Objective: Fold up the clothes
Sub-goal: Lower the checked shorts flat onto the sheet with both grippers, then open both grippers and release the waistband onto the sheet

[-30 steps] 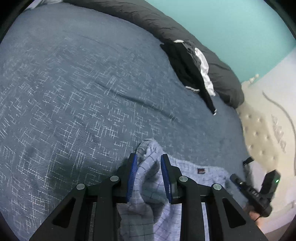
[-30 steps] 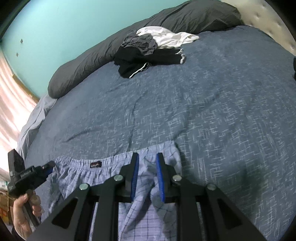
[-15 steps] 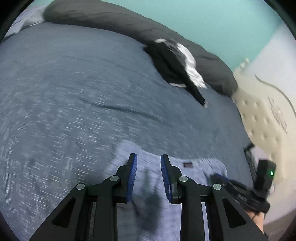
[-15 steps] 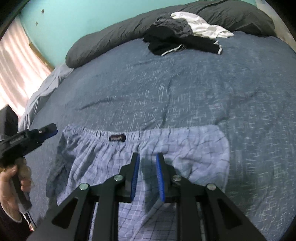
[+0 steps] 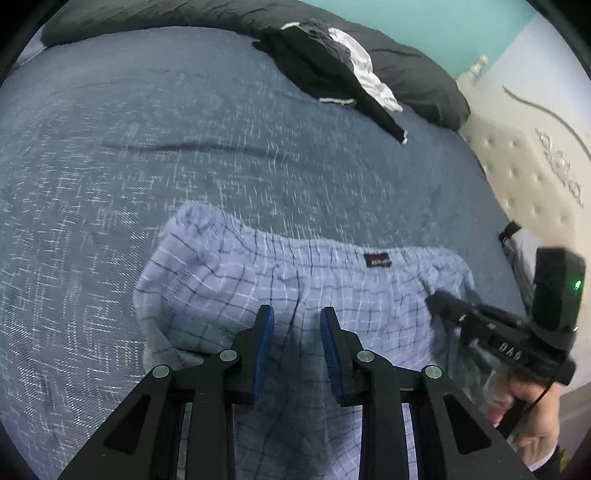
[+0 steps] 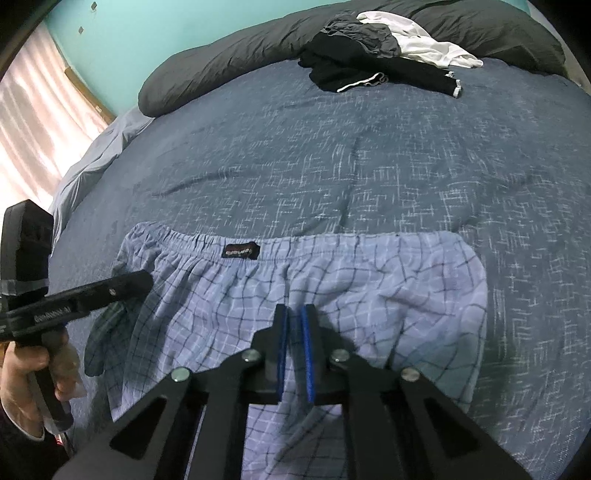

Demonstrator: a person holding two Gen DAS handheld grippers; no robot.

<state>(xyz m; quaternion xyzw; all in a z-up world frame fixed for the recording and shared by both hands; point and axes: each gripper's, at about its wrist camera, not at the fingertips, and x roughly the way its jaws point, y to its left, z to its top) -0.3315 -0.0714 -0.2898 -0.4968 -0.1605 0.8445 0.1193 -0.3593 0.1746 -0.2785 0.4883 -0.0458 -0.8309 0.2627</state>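
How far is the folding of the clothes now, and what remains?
Early stage. Done: the checked shorts lie spread on the bed cover, waistband away from the person. In hand: nothing; the left gripper is open and the right gripper nearly closed, both above the cloth. Left: no fold shows yet, and a pile of dark and white clothes waits near the pillows.

The shorts [image 6: 332, 288] are pale blue with a dark, thin-lined check and carry a small black label [image 6: 240, 252] at the waistband. The blanket [image 6: 332, 166] beneath them is slate blue, flecked with short white dashes. Beyond the shorts lie a black, grey and white clothes pile [image 6: 380, 55] and a charcoal duvet [image 6: 229, 62]. The wall [image 6: 166, 26] behind is turquoise. Both grippers' pads [image 5: 264, 350] are bright blue on black frames.
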